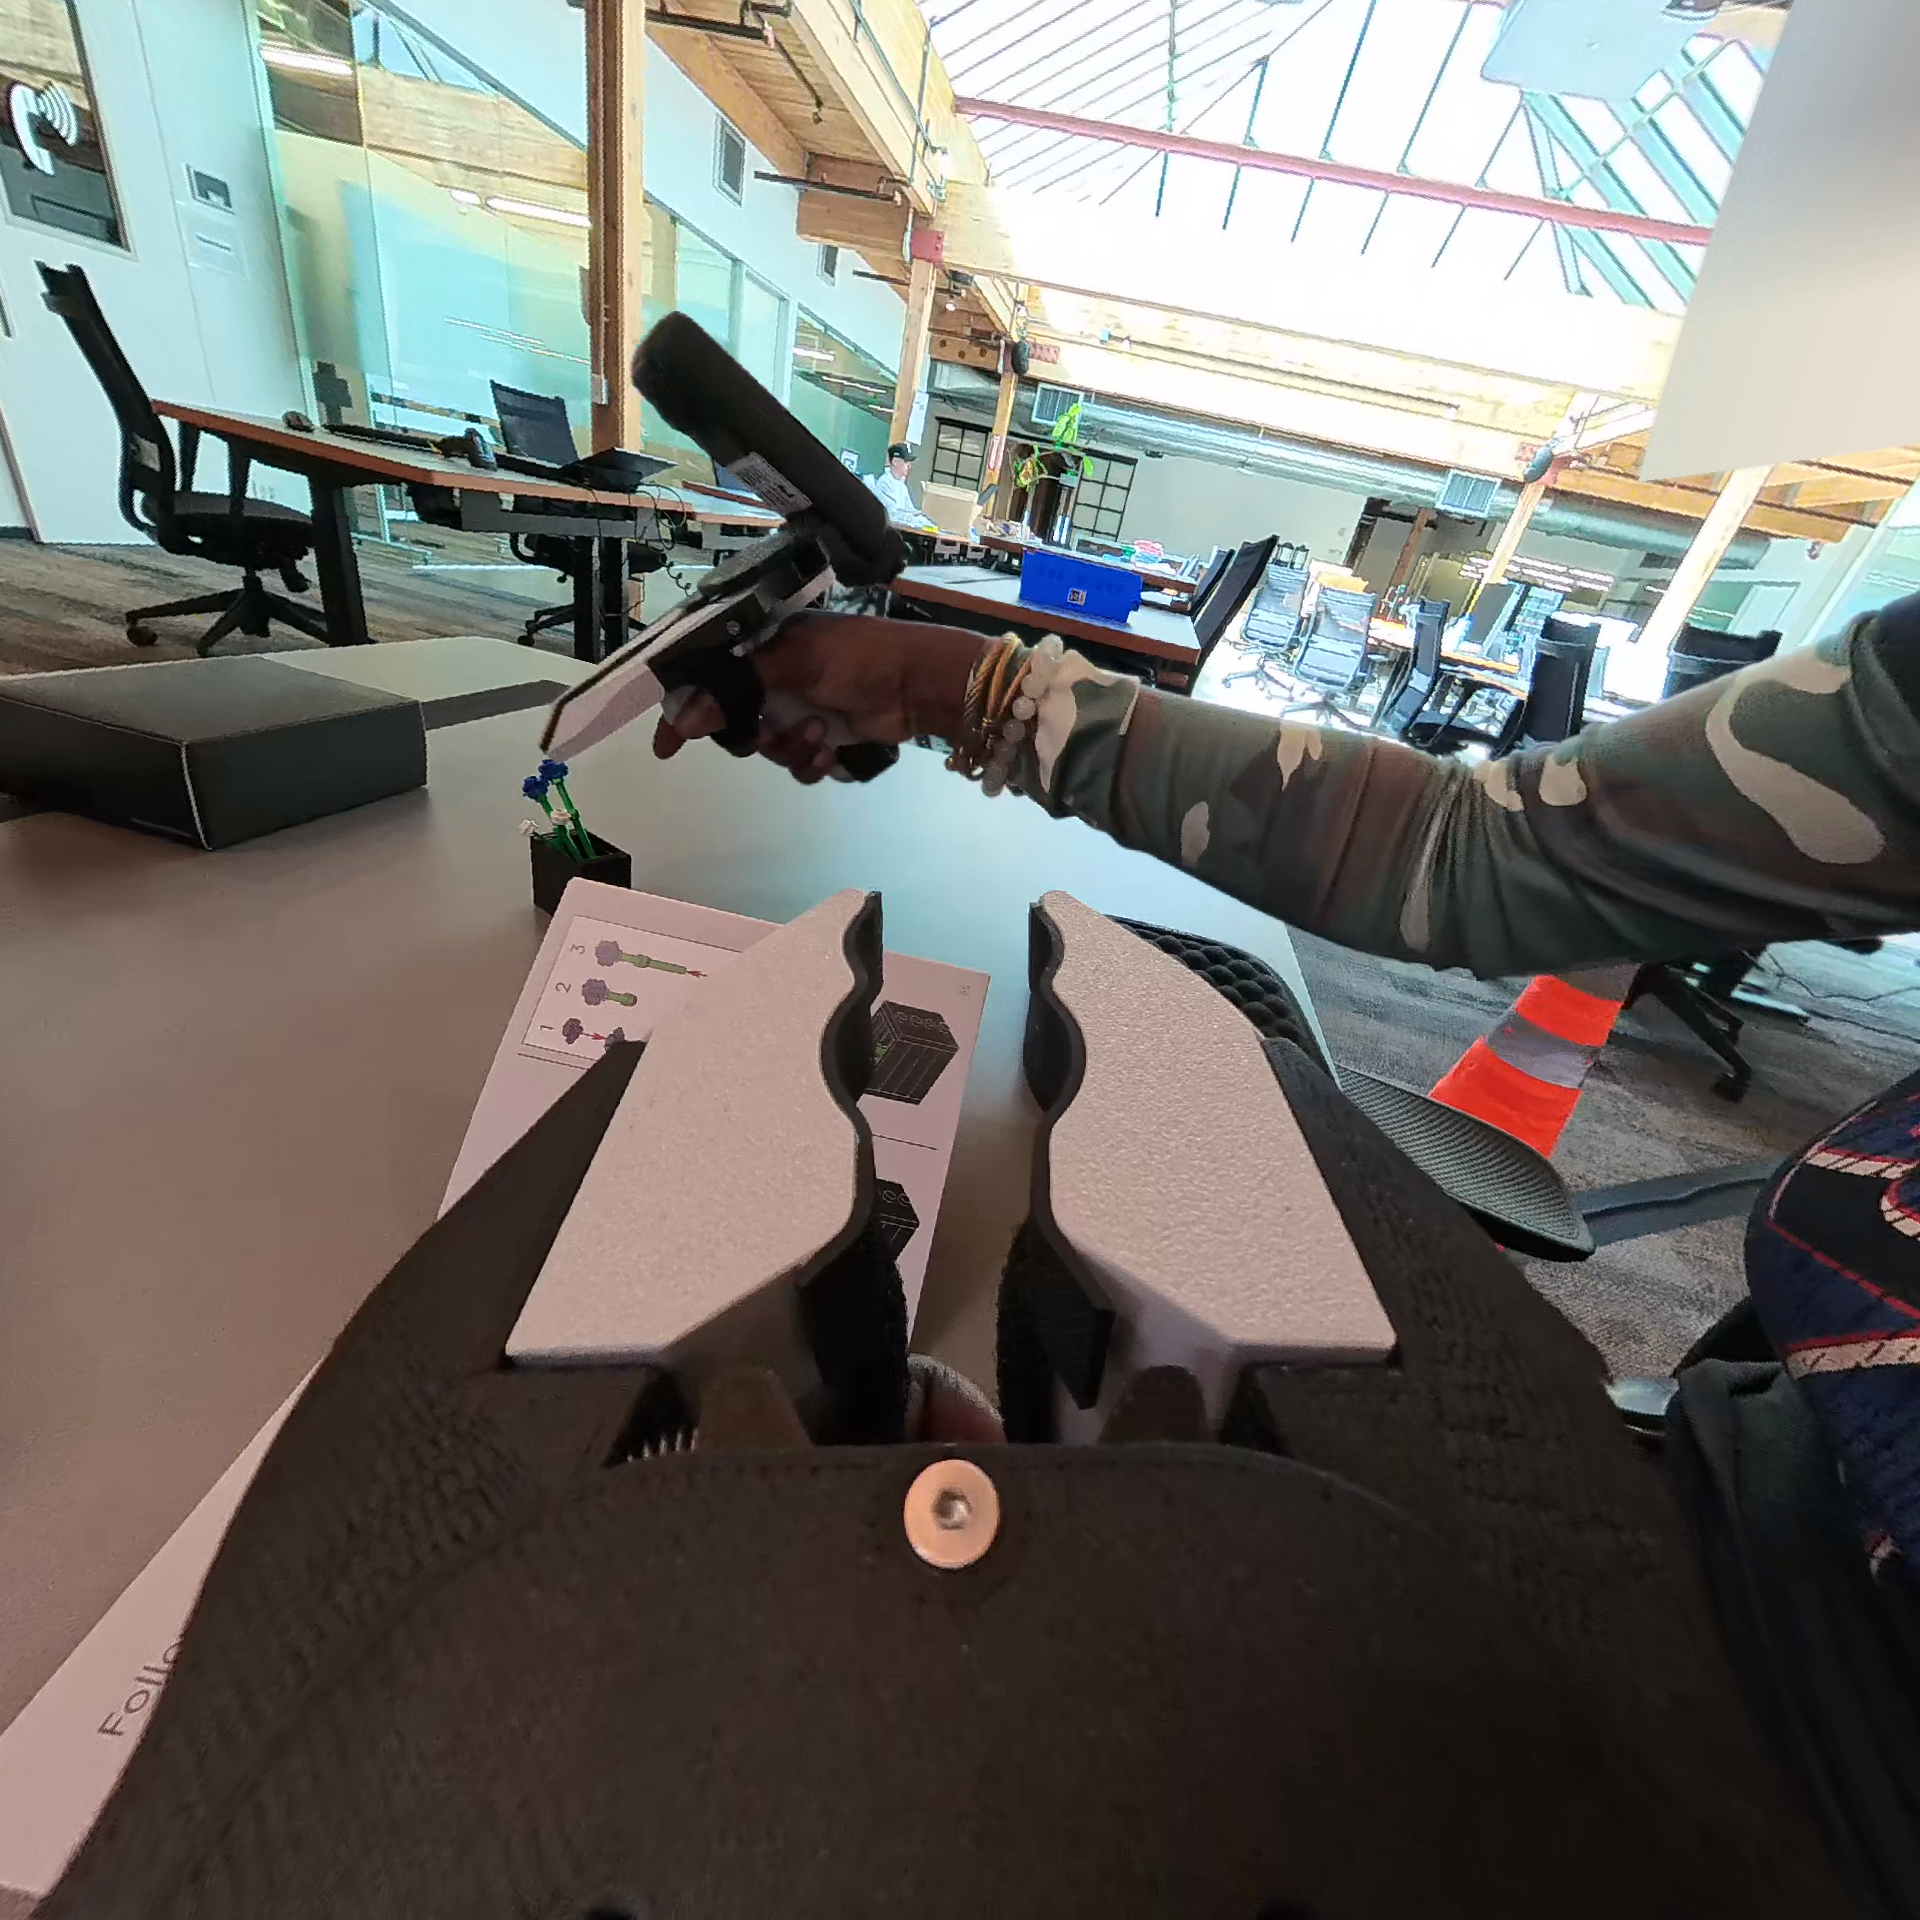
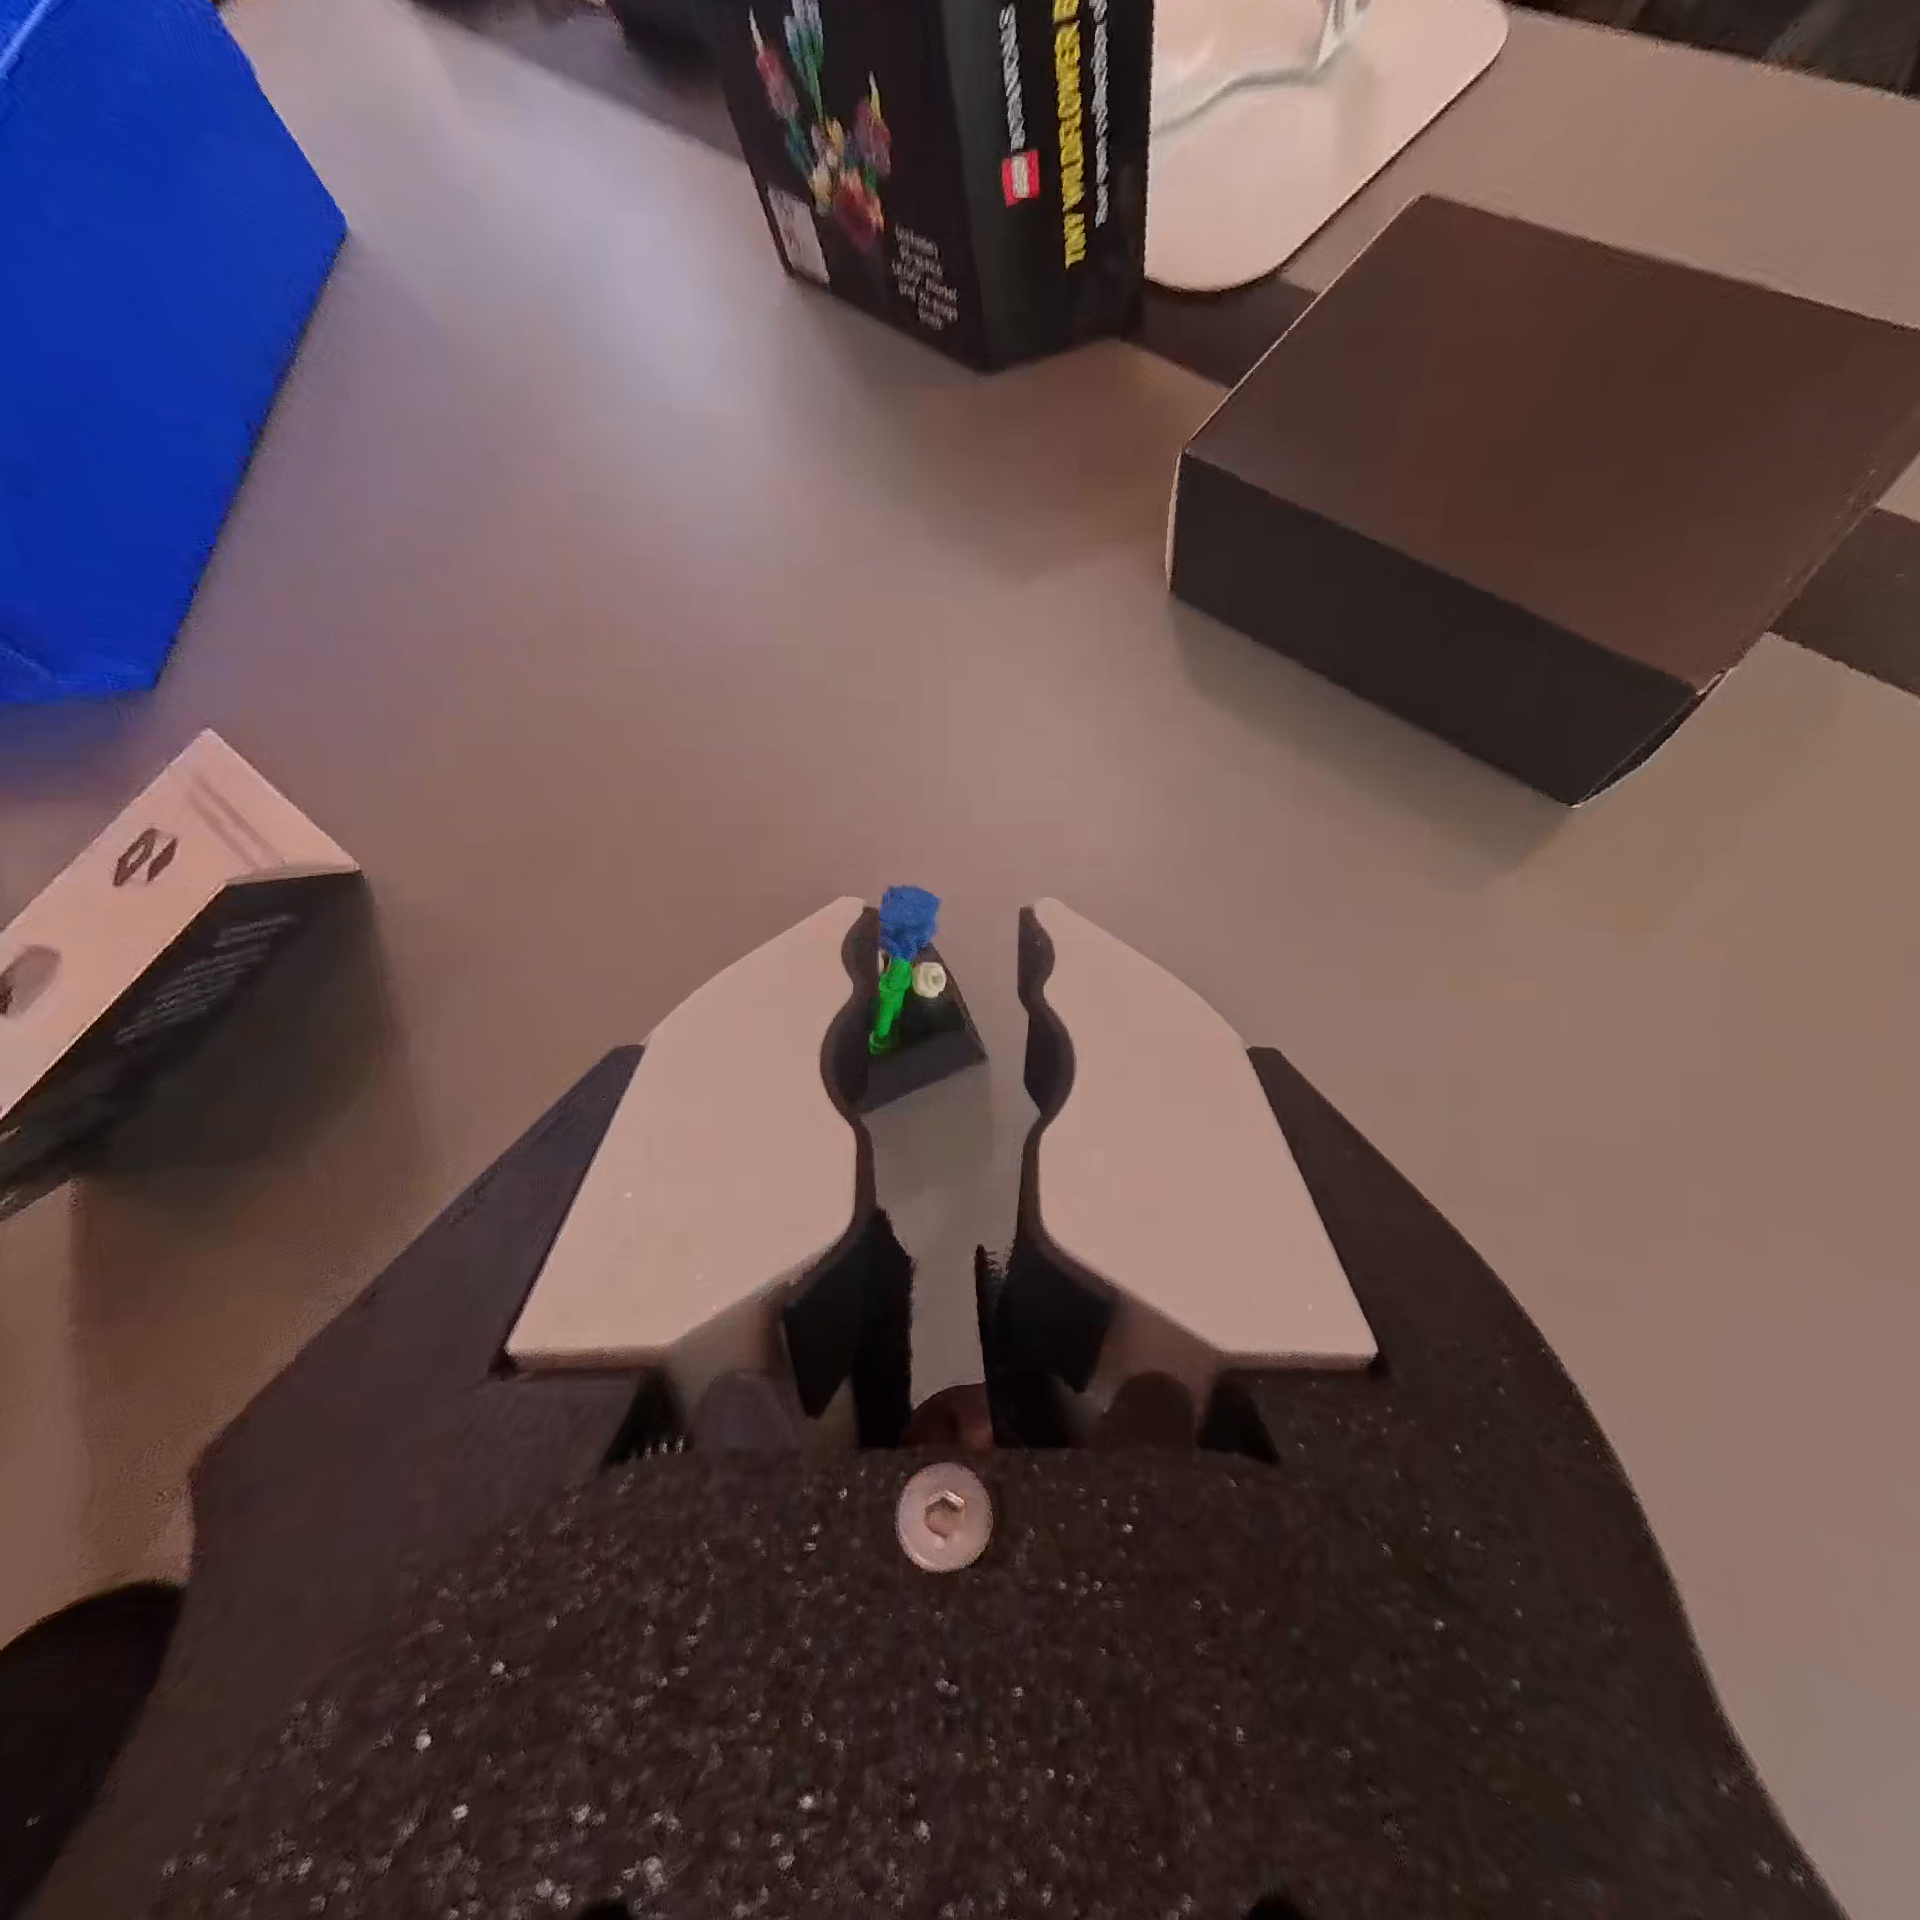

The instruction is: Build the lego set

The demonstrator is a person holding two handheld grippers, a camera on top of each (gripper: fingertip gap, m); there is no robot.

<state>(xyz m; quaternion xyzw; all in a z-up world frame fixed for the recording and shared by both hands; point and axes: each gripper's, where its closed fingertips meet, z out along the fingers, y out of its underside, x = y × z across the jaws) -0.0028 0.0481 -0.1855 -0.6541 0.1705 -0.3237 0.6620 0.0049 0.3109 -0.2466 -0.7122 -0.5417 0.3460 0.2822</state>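
A small black lego pot [image 1: 580, 871] with blue flowers [image 1: 549, 781] on green stems and a small white flower stands on the grey table [image 1: 208, 1039]. An instruction sheet [image 1: 582, 1039] lies in front of it. My left gripper [image 1: 954, 925] is open and empty, held above the sheet. My right gripper [image 1: 551, 740] hovers just above the flowers, pointing down at them. In the right wrist view the right gripper [image 2: 943, 920] is open, with the blue flower [image 2: 910, 916], green stem and black pot [image 2: 930, 1049] below, between its fingers, apart from them.
A flat black box [image 1: 208, 743] lies behind the pot; it also shows in the right wrist view [image 2: 1538, 499]. The lego set box [image 2: 956, 177], a blue bin [image 2: 135, 343] and a white-topped box [image 2: 156, 935] stand around. A chair [image 1: 1351, 1039] and an orange cone [image 1: 1527, 1049] are to the right. Spacing between my two grippers at the tips: around 25 cm.
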